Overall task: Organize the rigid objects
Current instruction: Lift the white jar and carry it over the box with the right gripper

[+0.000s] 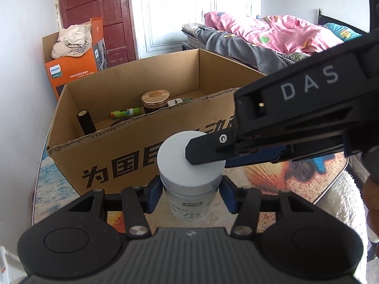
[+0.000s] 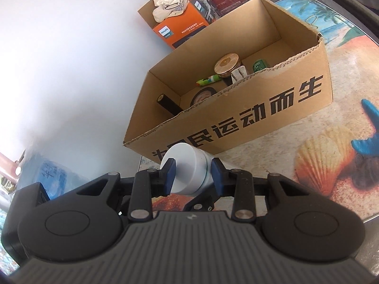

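Both grippers on one bottle, box at twelve o'clock.

The left gripper (image 1: 191,193) pads flank the upright white-capped bottle (image 1: 189,177) below its cap; the right gripper (image 2: 193,174) is clamped across the cap. The cardboard box (image 1: 146,151) stands just beyond.

both wrist views sit close over the bottle (image 1: 191,163) (image 2: 187,170), facing the box (image 1: 142,127) (image 2: 236,108) they share.
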The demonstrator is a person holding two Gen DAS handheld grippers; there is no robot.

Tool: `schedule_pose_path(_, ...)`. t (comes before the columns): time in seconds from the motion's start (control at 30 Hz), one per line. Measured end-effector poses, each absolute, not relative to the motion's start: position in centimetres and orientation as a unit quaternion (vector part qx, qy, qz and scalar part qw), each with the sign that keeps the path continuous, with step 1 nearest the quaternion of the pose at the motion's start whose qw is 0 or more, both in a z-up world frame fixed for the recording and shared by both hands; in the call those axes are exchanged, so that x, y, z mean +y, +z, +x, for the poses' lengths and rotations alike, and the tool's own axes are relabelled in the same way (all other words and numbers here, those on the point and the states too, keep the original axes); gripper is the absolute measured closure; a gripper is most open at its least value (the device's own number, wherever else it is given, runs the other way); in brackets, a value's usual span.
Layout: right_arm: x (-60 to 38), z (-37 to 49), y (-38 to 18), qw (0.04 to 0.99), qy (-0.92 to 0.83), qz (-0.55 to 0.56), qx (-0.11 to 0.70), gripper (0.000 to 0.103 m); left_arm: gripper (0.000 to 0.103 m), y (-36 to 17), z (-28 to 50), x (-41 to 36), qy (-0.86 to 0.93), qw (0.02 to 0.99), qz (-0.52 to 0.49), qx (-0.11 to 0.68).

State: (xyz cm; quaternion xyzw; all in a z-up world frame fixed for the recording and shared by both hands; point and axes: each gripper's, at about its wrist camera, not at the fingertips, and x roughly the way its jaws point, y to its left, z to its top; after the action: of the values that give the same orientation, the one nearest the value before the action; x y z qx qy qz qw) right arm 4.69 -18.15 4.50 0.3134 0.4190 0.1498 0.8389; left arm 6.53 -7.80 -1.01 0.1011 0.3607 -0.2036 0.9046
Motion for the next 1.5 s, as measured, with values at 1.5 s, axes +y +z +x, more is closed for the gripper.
schedule_pose_path(1.5, -16.7, 2.2, 9.0, 0.853, 0.189, 0.305, 0.380, 0.066, 0.049, 3.4, 4.2, -7.2, -0.166, 0.922, 0.089, 0.338)
